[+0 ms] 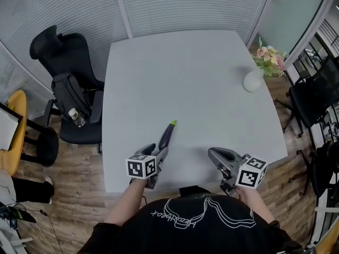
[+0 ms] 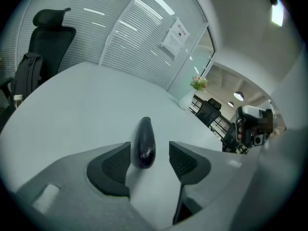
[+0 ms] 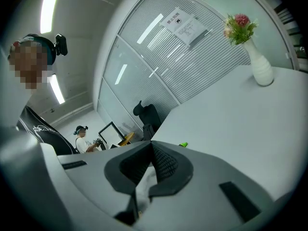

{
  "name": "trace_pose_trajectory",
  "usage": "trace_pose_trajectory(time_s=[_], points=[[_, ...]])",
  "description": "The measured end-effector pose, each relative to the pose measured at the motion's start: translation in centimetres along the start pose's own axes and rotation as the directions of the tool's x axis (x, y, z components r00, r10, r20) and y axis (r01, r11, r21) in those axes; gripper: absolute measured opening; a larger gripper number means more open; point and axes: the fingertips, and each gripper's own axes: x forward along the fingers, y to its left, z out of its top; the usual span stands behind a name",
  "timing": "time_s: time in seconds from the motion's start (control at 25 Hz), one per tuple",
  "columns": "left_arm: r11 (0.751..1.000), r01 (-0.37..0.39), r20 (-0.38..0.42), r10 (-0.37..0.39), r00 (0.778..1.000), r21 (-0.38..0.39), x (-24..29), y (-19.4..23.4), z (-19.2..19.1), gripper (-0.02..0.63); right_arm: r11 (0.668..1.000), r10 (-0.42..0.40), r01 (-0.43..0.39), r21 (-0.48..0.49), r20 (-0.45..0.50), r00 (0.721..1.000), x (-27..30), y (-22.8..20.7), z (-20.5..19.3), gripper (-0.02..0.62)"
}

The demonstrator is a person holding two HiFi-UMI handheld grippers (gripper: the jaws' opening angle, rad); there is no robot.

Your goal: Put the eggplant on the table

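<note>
Eggplant [image 1: 166,136] lies on the table [image 1: 185,78] near its front edge, between the left gripper's [image 2: 149,145] parted jaws. Right gripper's [image 3: 150,146] jaws are together, empty.

This place is looking like an office meeting room. A large white tabletop [image 1: 190,73] is standing in the middle, and black swivel office chairs [image 1: 63,49] are standing beside it. Glass partition walls with blinds [image 1: 175,4] are enclosing the room, a printed notice [image 3: 184,25] is hanging on one, and a vase of flowers [image 1: 253,80] is sitting on the tabletop.
</note>
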Motion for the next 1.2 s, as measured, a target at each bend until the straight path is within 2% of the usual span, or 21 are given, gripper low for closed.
trace_pose_trajectory(time_s=[0.12,0.28,0.56,0.8,0.96,1.04,1.2], points=[[1.000,0.014,0.045,-0.014,0.999,0.002,-1.7,-0.6,1.0,0.238,1.000,0.010,-0.010,-0.015,0.001,1.000,-0.1,0.9,0.0,0.009],[0.996,0.068,0.101,-0.073,0.992,0.052,-4.3,-3.1,2.0,0.238,0.999,0.036,-0.036,-0.029,0.012,0.999,-0.5,2.3,-0.1,0.009],[0.980,0.175,0.227,-0.193,0.955,0.095,-10.1,-8.2,4.7,0.228,0.994,0.098,-0.096,-0.056,0.033,0.995,-0.7,5.2,-0.4,0.009],[0.952,0.271,0.293,-0.301,0.908,0.141,-14.4,-12.2,6.3,0.143,0.986,0.147,-0.142,-0.085,0.045,0.988,-0.4,7.3,-0.4,0.009],[0.926,0.339,0.292,-0.375,0.880,0.169,-15.9,-14.8,6.0,0.077,0.981,0.169,-0.164,-0.102,0.041,0.985,-0.6,8.4,-0.7,0.009],[0.918,0.351,0.289,-0.393,0.873,0.186,-16.3,-15.6,5.8,0.044,0.979,0.179,-0.174,-0.108,0.040,0.983,-0.6,8.9,-0.8,0.009],[0.914,0.350,0.286,-0.397,0.872,0.203,-16.7,-16.1,5.3,0.021,0.974,0.195,-0.190,-0.119,0.035,0.980,-0.5,9.8,-1.5,0.009]])
